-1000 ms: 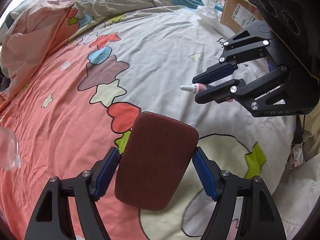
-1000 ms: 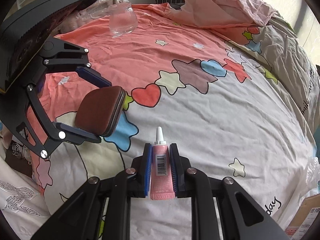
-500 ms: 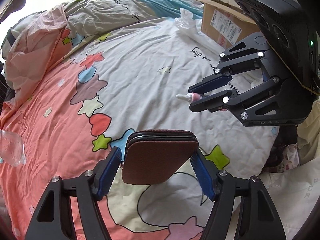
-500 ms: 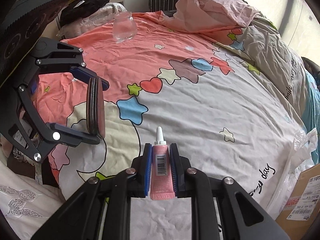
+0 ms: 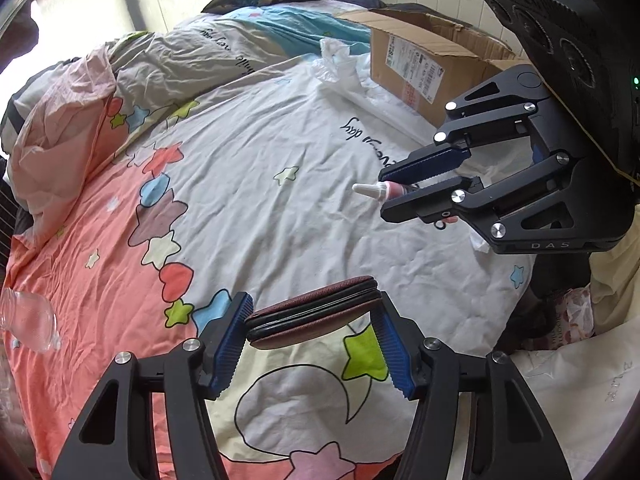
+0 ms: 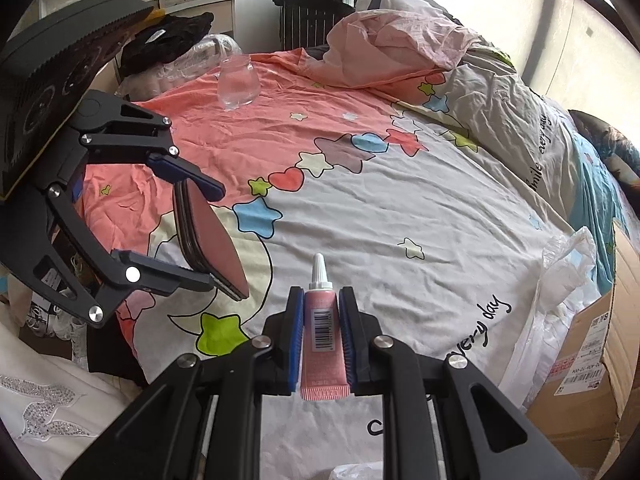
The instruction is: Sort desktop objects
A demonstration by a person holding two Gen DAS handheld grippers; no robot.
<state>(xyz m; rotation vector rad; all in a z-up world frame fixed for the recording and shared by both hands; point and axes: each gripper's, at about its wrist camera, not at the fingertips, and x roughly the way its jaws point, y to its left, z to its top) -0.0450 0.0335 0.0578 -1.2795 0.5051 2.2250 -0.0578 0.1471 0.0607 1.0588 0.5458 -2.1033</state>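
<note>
Right, both grippers hang over the star-printed bedsheet (image 5: 248,184). The left gripper (image 5: 312,344) is clamped across a flat maroon zip case (image 5: 316,316), seen edge-on and lifted clear of the sheet. The right gripper (image 6: 322,332) is pinched tight on a small pink tube with a white nozzle (image 6: 323,332), barcode facing up. A clear glass jar (image 6: 238,82) stands far off on the sheet. A cardboard box (image 5: 420,64) sits at the bed edge.

Bedsheet (image 6: 400,208) was patterned in coral and white with coloured stars and hearts; case (image 5: 316,316) was maroon; tube (image 6: 323,332) was pink, white-capped.
</note>
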